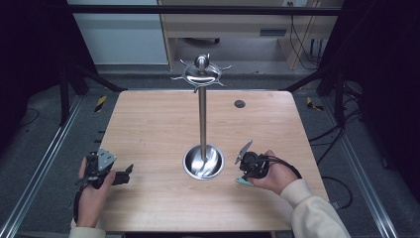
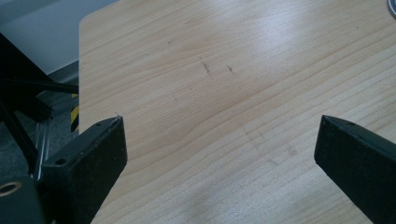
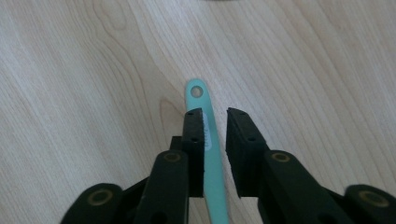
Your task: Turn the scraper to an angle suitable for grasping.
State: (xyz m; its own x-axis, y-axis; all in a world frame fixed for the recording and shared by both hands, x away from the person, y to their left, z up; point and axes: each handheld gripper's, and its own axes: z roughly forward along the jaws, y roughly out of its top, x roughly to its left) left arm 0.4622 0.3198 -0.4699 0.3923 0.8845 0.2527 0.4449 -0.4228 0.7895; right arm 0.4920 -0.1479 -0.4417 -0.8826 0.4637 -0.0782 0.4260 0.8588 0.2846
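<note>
My right claw [image 3: 215,116] is down on the table [image 1: 148,129] just to the right of the stand's dish [image 1: 203,162], and its jaws straddle a teal handle [image 3: 212,154] with a small hole at its far tip. The jaws are narrowed but not fully clamped: the left one lies against the handle, while a slim gap remains between the handle and the right one, so I judge that I am in the middle of the grasp, not yet holding. The handle lies flat on the wood, its holed end pointing away from me; in the high view a bit of it [image 1: 242,181] peeks out beneath my right hand [image 1: 275,176]. My left claw [image 2: 219,140] rests well to the left of the dish, jaws wide apart, with nothing between them but bare wood. The stand [image 1: 202,114] rises from the dish to a ring of hooks [image 1: 200,74] at the top. Next, I think, I must close fully on the handle, lift it level, and bring the hole up to one hook, which will need a careful turn of the wrist.
</note>
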